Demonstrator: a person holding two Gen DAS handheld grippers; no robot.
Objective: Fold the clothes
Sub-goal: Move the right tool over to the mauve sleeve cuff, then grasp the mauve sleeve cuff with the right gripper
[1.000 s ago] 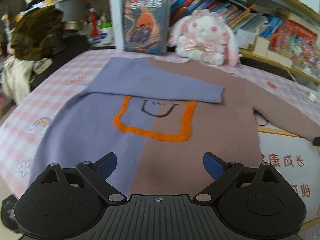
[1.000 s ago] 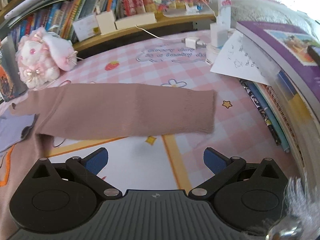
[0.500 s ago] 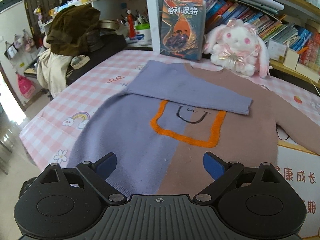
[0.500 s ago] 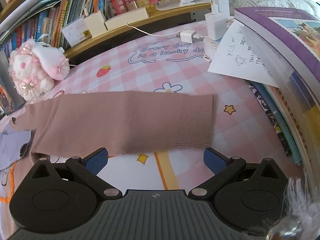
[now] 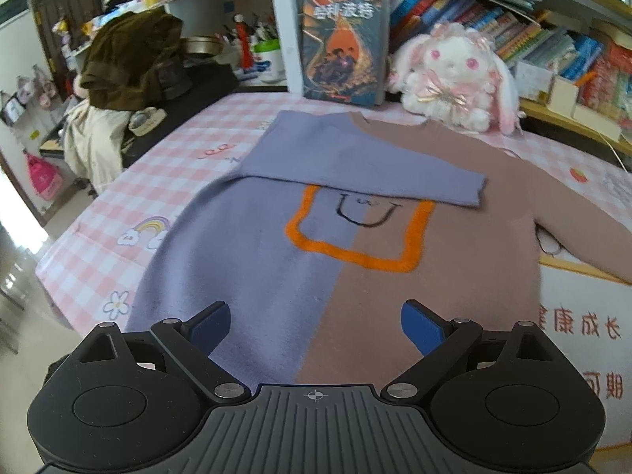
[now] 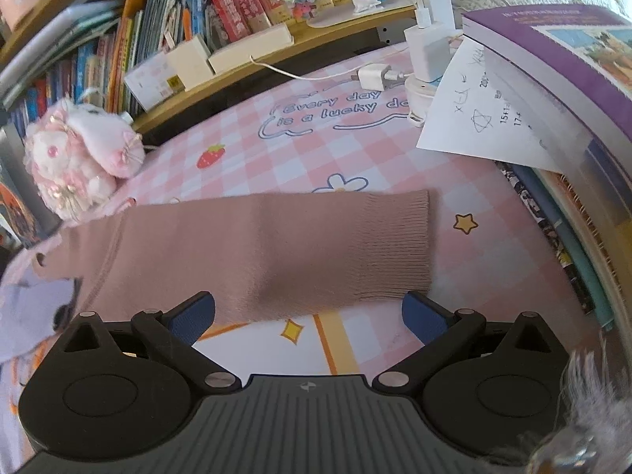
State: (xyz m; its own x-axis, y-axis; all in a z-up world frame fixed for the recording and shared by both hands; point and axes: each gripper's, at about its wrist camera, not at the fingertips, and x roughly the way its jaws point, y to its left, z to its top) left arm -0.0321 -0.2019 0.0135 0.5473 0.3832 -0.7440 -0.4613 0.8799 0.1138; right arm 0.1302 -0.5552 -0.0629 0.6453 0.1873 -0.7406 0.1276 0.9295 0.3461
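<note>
A half lilac, half mauve sweater [image 5: 355, 245] with an orange square and a smile lies flat on the pink checked tablecloth [image 5: 130, 213]. Its lilac sleeve [image 5: 355, 166] is folded across the chest. The mauve sleeve [image 6: 276, 252] stretches out flat to the right, ribbed cuff [image 6: 399, 249] at its end. My left gripper [image 5: 315, 326] hovers open over the sweater's bottom hem, nothing between its fingers. Over the near edge of the mauve sleeve my right gripper [image 6: 309, 312] is open and empty.
A pink plush rabbit [image 5: 454, 75] and an upright book [image 5: 341, 43] stand behind the sweater by the bookshelf. Chargers and a cable [image 6: 418, 55], a paper sheet [image 6: 486, 114] and stacked books [image 6: 572, 91] crowd the right side. A chair piled with clothes [image 5: 130, 63] stands left.
The left gripper has drawn back and up, showing more of the sweater and table. The right gripper has moved forward over the mauve sleeve, which now reaches between its fingers.
</note>
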